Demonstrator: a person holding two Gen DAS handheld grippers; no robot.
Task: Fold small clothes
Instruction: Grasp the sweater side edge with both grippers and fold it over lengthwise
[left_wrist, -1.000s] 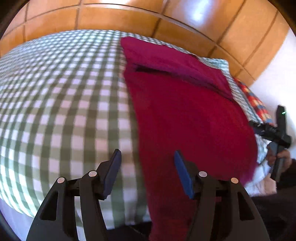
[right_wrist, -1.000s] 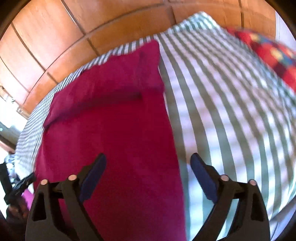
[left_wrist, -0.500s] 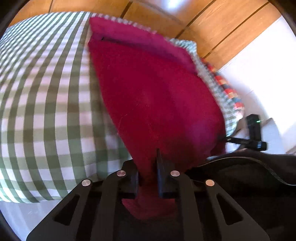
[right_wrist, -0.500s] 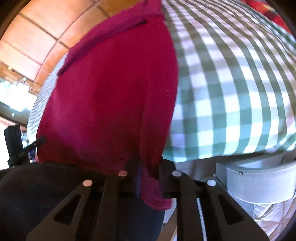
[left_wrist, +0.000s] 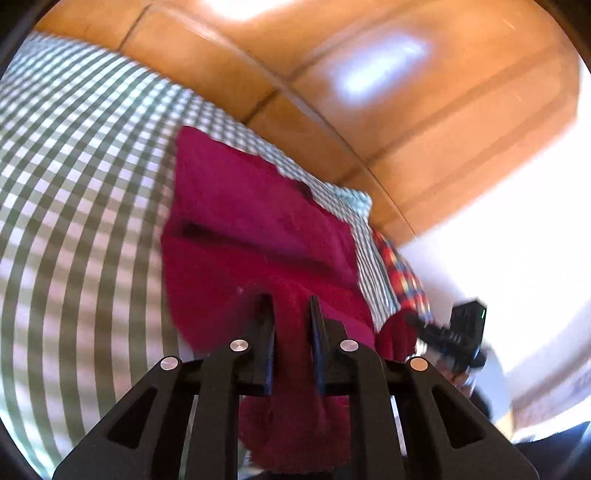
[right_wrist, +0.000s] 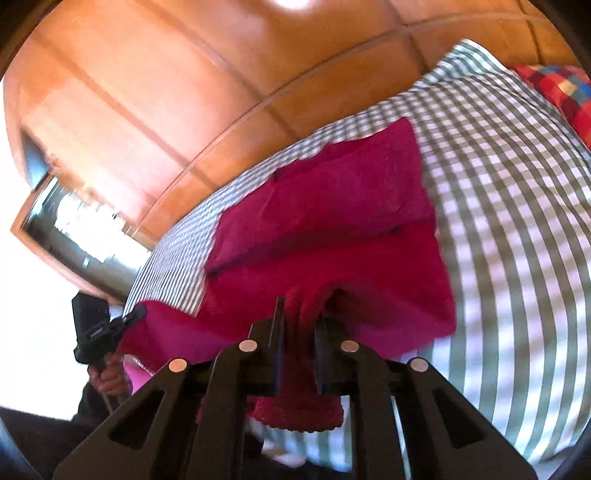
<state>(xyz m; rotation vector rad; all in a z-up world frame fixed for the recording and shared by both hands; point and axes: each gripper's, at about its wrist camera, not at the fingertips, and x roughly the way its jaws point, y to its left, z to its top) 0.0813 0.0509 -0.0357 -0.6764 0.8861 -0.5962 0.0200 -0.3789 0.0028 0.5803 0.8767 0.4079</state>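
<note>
A dark red garment (left_wrist: 251, 221) lies on a green-and-white checked cloth (left_wrist: 74, 184); it also shows in the right wrist view (right_wrist: 332, 221). Its far end is folded over. My left gripper (left_wrist: 290, 314) is shut on the garment's near left corner and holds it lifted, with the hem hanging below the jaws. My right gripper (right_wrist: 299, 314) is shut on the near right corner, also lifted, and appears in the left wrist view (left_wrist: 458, 336). The left gripper shows at the left in the right wrist view (right_wrist: 96, 328).
Orange-brown wood panelling (left_wrist: 369, 92) rises behind the checked cloth (right_wrist: 517, 221). A red, blue and yellow checked fabric (right_wrist: 554, 88) lies at the far right edge. A window or mirror frame (right_wrist: 74, 229) is at the left.
Both grippers were open a second ago, closed on the garment's near corners, and have now lifted them up and forward over the garment.
</note>
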